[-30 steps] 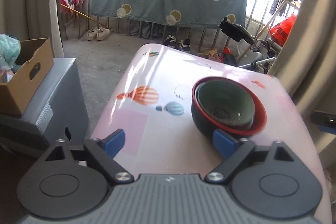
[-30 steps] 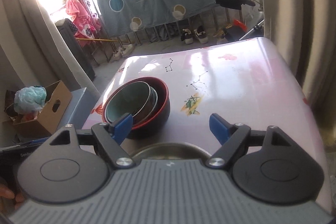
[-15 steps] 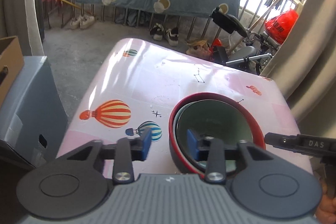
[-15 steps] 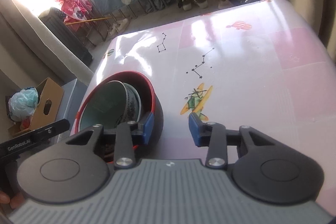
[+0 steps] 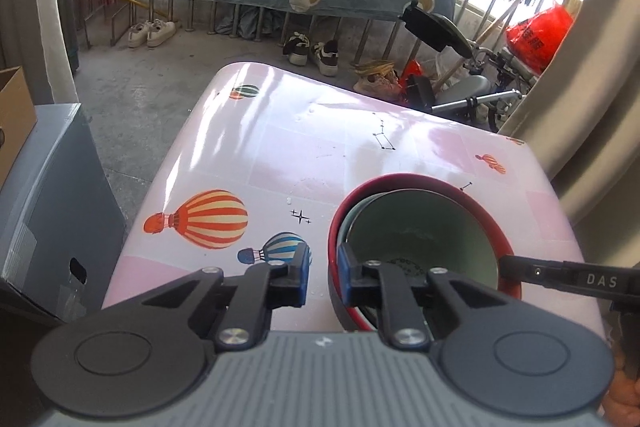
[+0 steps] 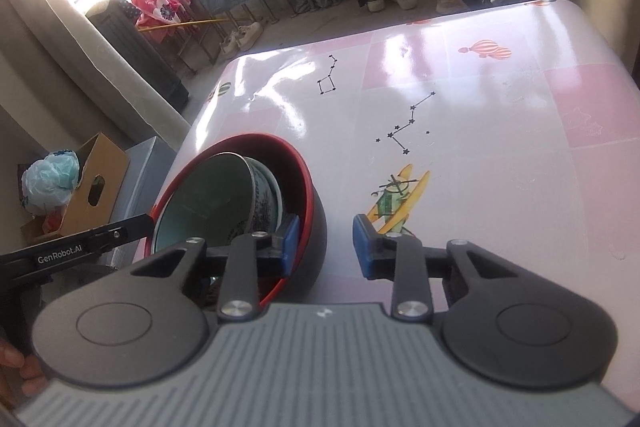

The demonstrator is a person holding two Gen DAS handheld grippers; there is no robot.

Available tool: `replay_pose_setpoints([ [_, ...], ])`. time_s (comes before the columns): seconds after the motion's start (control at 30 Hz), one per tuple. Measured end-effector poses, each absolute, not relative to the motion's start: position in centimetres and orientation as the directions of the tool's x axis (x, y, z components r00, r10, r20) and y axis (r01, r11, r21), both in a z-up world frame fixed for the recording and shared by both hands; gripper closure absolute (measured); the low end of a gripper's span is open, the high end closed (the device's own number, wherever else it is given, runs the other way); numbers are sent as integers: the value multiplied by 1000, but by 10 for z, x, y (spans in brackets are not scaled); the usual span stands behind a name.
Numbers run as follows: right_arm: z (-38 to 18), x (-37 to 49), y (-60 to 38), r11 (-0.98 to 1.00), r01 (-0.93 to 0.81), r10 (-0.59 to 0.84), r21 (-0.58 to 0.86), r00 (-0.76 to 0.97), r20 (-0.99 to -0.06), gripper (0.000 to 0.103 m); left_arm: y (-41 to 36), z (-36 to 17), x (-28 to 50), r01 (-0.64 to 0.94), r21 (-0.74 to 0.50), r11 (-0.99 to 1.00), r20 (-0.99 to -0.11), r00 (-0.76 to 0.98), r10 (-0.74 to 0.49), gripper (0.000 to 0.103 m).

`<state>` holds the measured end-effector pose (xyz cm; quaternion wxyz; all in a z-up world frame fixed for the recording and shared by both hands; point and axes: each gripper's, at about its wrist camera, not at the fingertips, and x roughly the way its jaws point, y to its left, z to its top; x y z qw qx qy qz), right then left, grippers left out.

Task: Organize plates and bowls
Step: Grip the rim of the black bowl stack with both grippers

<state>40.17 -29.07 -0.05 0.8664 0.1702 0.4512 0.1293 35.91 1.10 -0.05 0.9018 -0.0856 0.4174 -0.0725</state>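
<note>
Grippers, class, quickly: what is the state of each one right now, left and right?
Left gripper: closing over the red-rimmed bowl wall; contact cannot be told.
Right gripper: closing, bowl wall between the jaws, outer pad clear of it.

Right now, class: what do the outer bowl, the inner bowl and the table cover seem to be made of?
Outer bowl: probably lacquer-look plastic, matte black outside, red inside. Inner bowl: likely glazed ceramic, pale green, patterned outside. Table cover: glossy vinyl-like sheet with printed balloons and bright glare.
</note>
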Motion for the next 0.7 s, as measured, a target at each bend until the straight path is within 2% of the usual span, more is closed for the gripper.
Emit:
replay_pose_setpoints([
  [0.3, -7, 410, -287, 913, -78, 376, 401, 540, -753, 75, 3, 0, 366, 82, -169, 982, -737, 651, -181, 88],
  [0.47, -7, 413, -285, 911, -75, 381, 406, 534, -755, 75, -2, 2, 370, 100, -155, 983, -741, 646, -182, 98],
  [0.7, -9, 414, -287, 902, -66, 395, 426, 525, -754, 75, -1, 4, 376, 116, -147, 982, -752, 632, -187, 99],
])
